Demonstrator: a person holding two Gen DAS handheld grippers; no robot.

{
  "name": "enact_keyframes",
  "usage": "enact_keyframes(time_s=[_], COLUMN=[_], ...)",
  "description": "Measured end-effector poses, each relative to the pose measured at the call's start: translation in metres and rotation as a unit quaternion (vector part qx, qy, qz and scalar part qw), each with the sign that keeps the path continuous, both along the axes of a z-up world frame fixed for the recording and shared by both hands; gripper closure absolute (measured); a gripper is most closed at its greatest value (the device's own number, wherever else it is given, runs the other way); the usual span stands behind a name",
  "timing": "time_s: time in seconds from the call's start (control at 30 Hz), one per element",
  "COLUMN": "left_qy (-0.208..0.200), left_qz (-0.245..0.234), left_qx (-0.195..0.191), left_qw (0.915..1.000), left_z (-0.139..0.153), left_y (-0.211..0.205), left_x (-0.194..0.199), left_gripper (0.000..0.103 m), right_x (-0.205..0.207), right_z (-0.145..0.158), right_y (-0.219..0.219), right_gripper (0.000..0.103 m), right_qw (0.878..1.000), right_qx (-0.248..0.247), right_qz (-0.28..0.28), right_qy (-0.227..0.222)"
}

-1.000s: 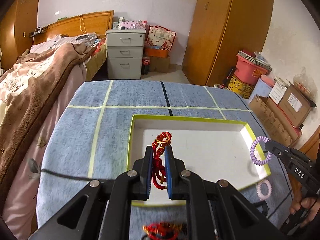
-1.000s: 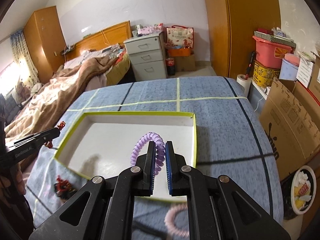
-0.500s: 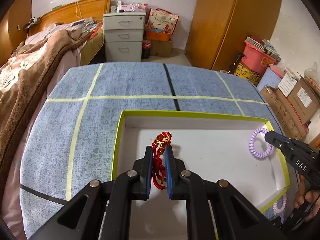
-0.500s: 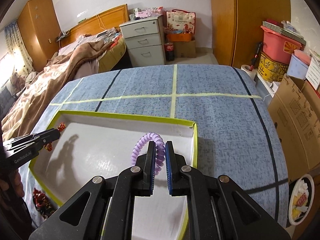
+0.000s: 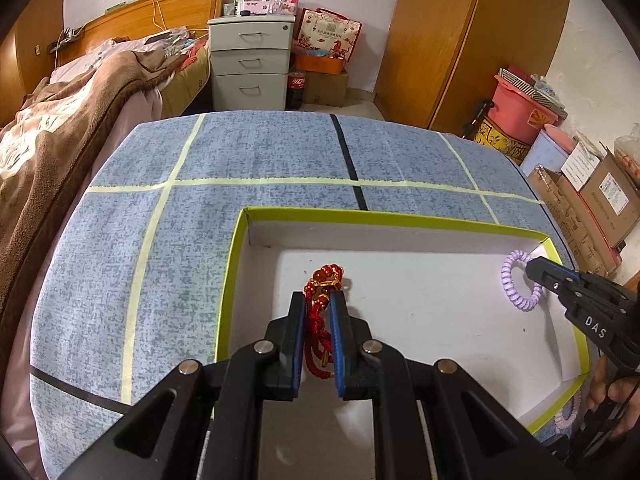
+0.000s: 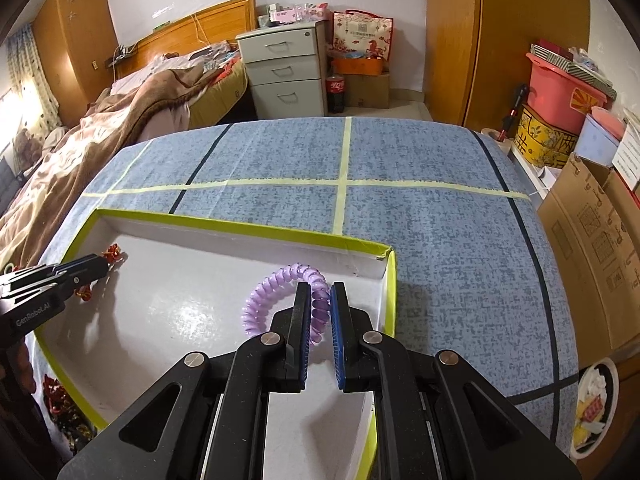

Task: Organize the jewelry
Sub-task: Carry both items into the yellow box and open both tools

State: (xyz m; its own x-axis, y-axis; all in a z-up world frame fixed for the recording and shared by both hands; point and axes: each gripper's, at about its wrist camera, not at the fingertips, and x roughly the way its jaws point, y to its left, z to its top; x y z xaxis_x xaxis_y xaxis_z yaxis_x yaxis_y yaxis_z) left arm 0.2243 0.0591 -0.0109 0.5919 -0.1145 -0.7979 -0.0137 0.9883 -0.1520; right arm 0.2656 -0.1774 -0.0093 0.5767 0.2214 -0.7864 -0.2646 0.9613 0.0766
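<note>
Left wrist view looks down on a counter [image 5: 248, 160] covered in blue speckled cloth, crossed by pale yellow and black tape lines. On it sits a shallow white tray [image 5: 400, 222] with a lime-green rim. The left claw [image 5: 318, 300] pinches a red beaded bracelet [image 5: 320, 320] above the tray's left part; the right claw [image 6: 320, 292] pinches a purple spiral hair tie [image 6: 276, 284] near the tray's right wall. A pink coil [image 5: 568, 416] lies on the cloth outside the tray's near right corner. Behind stand a bed [image 5: 72, 112] with a brown blanket, a grey drawer unit [image 5: 250, 64], a wooden wardrobe [image 5: 472, 40] and cardboard boxes [image 5: 600, 200].
</note>
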Motion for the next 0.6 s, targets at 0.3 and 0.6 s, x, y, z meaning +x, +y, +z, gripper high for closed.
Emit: enact_keyframes(time_s=[0.3,0.6], left_qy=[-0.002,-0.02], left_qz=[0.005,0.003], left_qx=[-0.007,-0.019], left_qw=[1.0,0.9996], left_z=[0.002,0.016], left_y=[0.004,0.007], left_x=[0.0,-0.019], left_gripper=[0.066,0.055], right_x=[-0.002,-0.017], right_z=[0.0,0.014], right_y=[0.004,-0.001], right_gripper=[0.084,0.065], right_qw=[1.0,1.0], right_qx=[-0.004,0.017], right_qz=[0.0,-0.001], right_qy=[-0.007,-0.024])
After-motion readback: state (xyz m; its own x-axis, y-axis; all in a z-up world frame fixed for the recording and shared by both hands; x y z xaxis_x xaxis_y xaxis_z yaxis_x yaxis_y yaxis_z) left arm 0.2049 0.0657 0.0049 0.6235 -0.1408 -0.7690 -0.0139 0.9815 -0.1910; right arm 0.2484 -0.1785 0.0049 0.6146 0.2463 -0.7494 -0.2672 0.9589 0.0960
